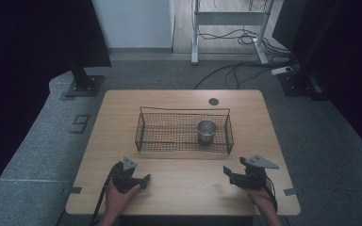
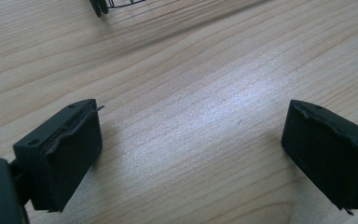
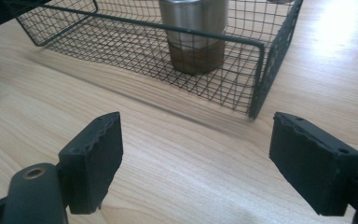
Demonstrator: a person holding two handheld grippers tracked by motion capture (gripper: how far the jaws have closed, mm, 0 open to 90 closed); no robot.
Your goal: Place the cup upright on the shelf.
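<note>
- High view: a light wooden table (image 1: pixel 184 188) carries a black wire basket (image 1: pixel 184 130) at its middle, nearer the far edge. The basket's long axis runs left to right, parallel to the near edge.
- A metal cup (image 1: pixel 207 132) stands upright inside the basket's right half, mouth upward.
- The left gripper (image 1: pixel 143 179) is held by a hand (image 1: pixel 119 197) near the near left corner, pointing right. The right gripper (image 1: pixel 226 173) is near the near right corner, pointing left. Both are well apart from the basket.
- Left gripper view: both black jaws stand wide apart over bare wood, holding nothing. A basket corner (image 2: pixel 114 4) shows at the top edge.
- Right gripper view: jaws spread wide and empty. The basket (image 3: pixel 242 84) lies ahead; the cup (image 3: pixel 196 32) shows brushed steel sides seen through the mesh. The other gripper's jaw tips show at the left edge.
</note>
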